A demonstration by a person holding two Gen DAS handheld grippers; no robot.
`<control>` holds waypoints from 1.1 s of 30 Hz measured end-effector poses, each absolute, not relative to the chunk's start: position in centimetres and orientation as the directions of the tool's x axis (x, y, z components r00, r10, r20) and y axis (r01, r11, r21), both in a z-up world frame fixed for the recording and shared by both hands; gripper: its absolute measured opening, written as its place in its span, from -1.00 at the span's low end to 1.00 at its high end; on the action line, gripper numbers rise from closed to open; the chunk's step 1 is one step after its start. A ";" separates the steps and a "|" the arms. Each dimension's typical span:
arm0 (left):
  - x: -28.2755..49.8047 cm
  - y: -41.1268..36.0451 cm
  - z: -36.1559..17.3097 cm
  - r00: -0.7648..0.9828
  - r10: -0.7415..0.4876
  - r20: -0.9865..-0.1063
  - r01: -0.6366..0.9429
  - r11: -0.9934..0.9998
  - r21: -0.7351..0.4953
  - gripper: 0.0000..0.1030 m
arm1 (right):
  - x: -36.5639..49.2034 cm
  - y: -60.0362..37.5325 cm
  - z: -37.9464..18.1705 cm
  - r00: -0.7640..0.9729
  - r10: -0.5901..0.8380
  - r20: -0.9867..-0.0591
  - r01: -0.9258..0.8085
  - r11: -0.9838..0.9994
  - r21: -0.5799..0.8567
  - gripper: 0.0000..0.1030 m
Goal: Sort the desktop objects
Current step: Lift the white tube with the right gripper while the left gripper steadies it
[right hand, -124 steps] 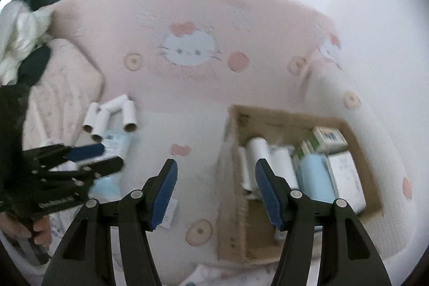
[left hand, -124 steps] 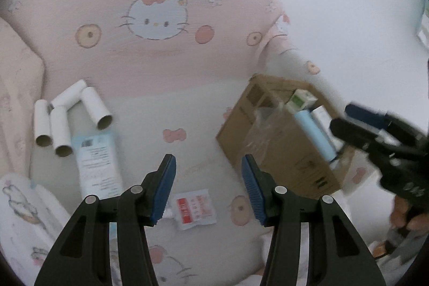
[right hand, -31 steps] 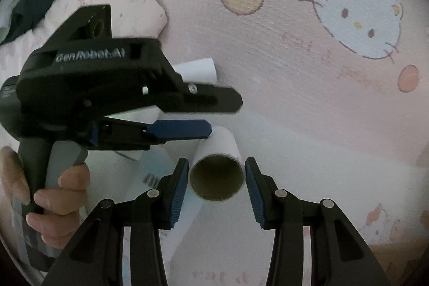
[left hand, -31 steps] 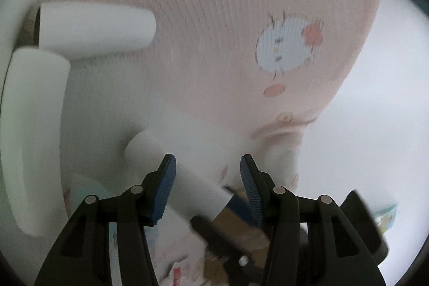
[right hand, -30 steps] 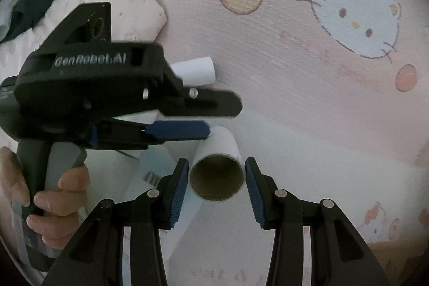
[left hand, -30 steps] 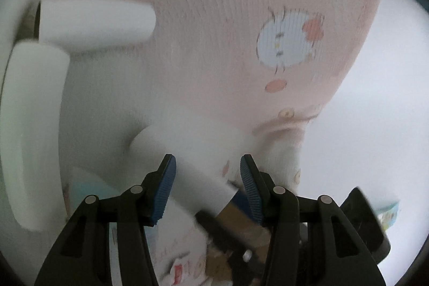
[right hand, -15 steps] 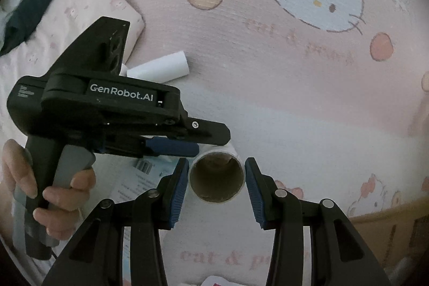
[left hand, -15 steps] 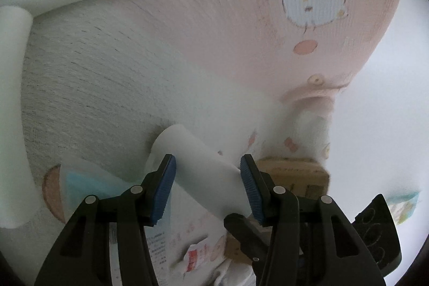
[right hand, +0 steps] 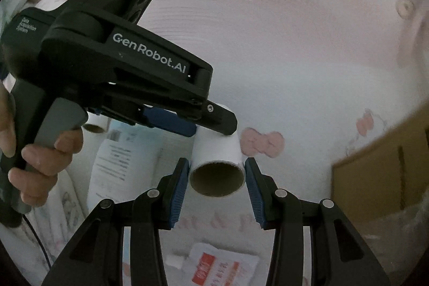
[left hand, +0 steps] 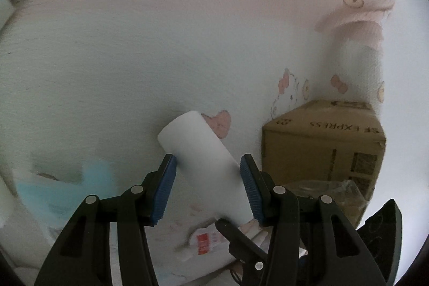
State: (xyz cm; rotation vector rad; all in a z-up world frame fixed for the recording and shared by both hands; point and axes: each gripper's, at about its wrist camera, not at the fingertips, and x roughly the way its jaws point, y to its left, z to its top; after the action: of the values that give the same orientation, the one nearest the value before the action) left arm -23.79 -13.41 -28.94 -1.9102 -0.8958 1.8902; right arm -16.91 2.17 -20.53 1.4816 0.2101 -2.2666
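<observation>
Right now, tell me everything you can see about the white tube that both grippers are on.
The white tube is a hollow roll, white outside with a brown cardboard inner wall at its open round end. It looks like smooth paper over cardboard, undented. It is lifted above the pink cartoon blanket, tilted. The right gripper clamps its open end between blue pads; the left gripper straddles its body crosswise, pads at its sides. Nothing else touches it.
</observation>
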 end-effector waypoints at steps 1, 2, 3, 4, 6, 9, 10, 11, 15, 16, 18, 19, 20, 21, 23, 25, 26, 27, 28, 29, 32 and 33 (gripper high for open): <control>-23.6 -12.8 -28.9 -0.060 0.616 -0.785 0.213 -0.761 -0.613 0.04 | -16.9 2.7 -20.4 -0.336 -0.267 -0.903 0.413 -0.904 0.113 -0.22; -23.1 -12.4 -28.8 -0.053 0.613 -0.788 0.217 -0.764 -0.608 0.04 | -16.9 3.4 -20.3 -0.329 -0.274 -0.904 0.399 -0.908 0.130 -0.22; -22.9 -11.8 -28.8 -0.046 0.609 -0.792 0.220 -0.767 -0.603 0.04 | -16.8 3.9 -20.3 -0.321 -0.279 -0.905 0.387 -0.911 0.143 -0.22; -22.4 -11.4 -28.8 -0.039 0.605 -0.795 0.220 -0.771 -0.597 0.04 | -16.5 4.3 -20.2 -0.311 -0.283 -0.907 0.381 -0.912 0.154 -0.22; -21.6 -10.4 -28.5 -0.036 0.591 -0.806 0.218 -0.783 -0.583 0.04 | -15.7 5.0 -20.2 -0.306 -0.288 -0.907 0.371 -0.914 0.165 -0.22; -19.8 -9.3 -28.3 -0.037 0.564 -0.825 0.206 -0.804 -0.558 0.04 | -14.4 5.8 -20.4 -0.287 -0.300 -0.910 0.356 -0.915 0.189 -0.22; -19.2 -9.1 -28.3 -0.039 0.556 -0.830 0.203 -0.809 -0.552 0.04 | -13.9 6.0 -20.5 -0.279 -0.306 -0.910 0.348 -0.916 0.201 -0.22; -18.4 -8.9 -28.3 -0.040 0.551 -0.833 0.204 -0.812 -0.547 0.04 | -13.4 6.2 -20.6 -0.272 -0.312 -0.910 0.343 -0.915 0.211 -0.22; -15.7 -8.6 -28.6 -0.048 0.552 -0.833 0.212 -0.809 -0.548 0.04 | -10.9 6.4 -20.8 -0.258 -0.313 -0.914 0.315 -0.922 0.227 -0.22; -15.1 -8.5 -28.5 -0.055 0.554 -0.831 0.205 -0.808 -0.552 0.04 | -10.5 6.4 -20.8 -0.261 -0.309 -0.915 0.317 -0.922 0.221 -0.22; -13.7 -8.5 -28.6 -0.071 0.559 -0.826 0.197 -0.804 -0.561 0.04 | -9.3 6.3 -20.8 -0.265 -0.298 -0.917 0.320 -0.924 0.207 -0.22; -13.1 -8.5 -28.6 -0.080 0.560 -0.824 0.193 -0.803 -0.564 0.04 | -8.8 6.3 -20.9 -0.263 -0.296 -0.918 0.322 -0.924 0.206 -0.22; -12.4 -8.4 -28.7 -0.096 0.562 -0.821 0.187 -0.800 -0.570 0.04 | -8.3 6.2 -20.9 -0.261 -0.296 -0.919 0.322 -0.924 0.207 -0.22; -11.8 -8.7 -28.6 -0.108 0.564 -0.819 0.179 -0.799 -0.574 0.04 | -7.9 6.2 -21.0 -0.261 -0.296 -0.919 0.323 -0.924 0.206 -0.22; -10.7 -8.7 -28.8 -0.129 0.568 -0.813 0.167 -0.795 -0.583 0.04 | -7.2 6.0 -21.3 -0.254 -0.290 -0.923 0.330 -0.923 0.200 -0.21; -9.7 -8.8 -29.1 -0.146 0.577 -0.803 0.164 -0.787 -0.595 0.04 | -6.6 5.8 -21.6 -0.244 -0.279 -0.929 0.338 -0.922 0.188 -0.21; -9.2 -8.8 -29.3 -0.156 0.583 -0.798 0.160 -0.782 -0.602 0.04 | -6.3 5.6 -21.8 -0.237 -0.273 -0.932 0.343 -0.921 0.182 -0.21; -8.8 -8.7 -29.5 -0.163 0.588 -0.792 0.155 -0.778 -0.609 0.04 | -6.1 5.5 -22.0 -0.231 -0.269 -0.935 0.349 -0.920 0.178 -0.21; -8.4 -8.7 -29.6 -0.173 0.596 -0.784 0.151 -0.771 -0.619 0.04 | -5.9 5.3 -22.1 -0.225 -0.265 -0.938 0.356 -0.918 0.174 -0.21; -7.9 -8.7 -29.8 -0.186 0.604 -0.775 0.143 -0.764 -0.630 0.04 | -5.6 5.2 -22.3 -0.218 -0.262 -0.940 0.365 -0.915 0.171 -0.21; -6.7 -9.0 -30.3 -0.218 0.632 -0.744 0.136 -0.735 -0.664 0.04 | -5.4 4.8 -22.8 -0.187 -0.275 -0.943 0.375 -0.907 0.190 -0.21; -6.3 -9.2 -30.4 -0.234 0.636 -0.735 0.138 -0.727 -0.673 0.04 | -5.4 5.9 -22.7 -0.177 -0.289 -0.941 0.370 -0.905 0.209 -0.21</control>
State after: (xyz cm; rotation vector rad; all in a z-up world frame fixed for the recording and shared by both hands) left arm -6.31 -9.16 -30.42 -1.6837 -0.9241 2.0257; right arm -5.38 5.86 -22.68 1.6759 0.0921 -2.1253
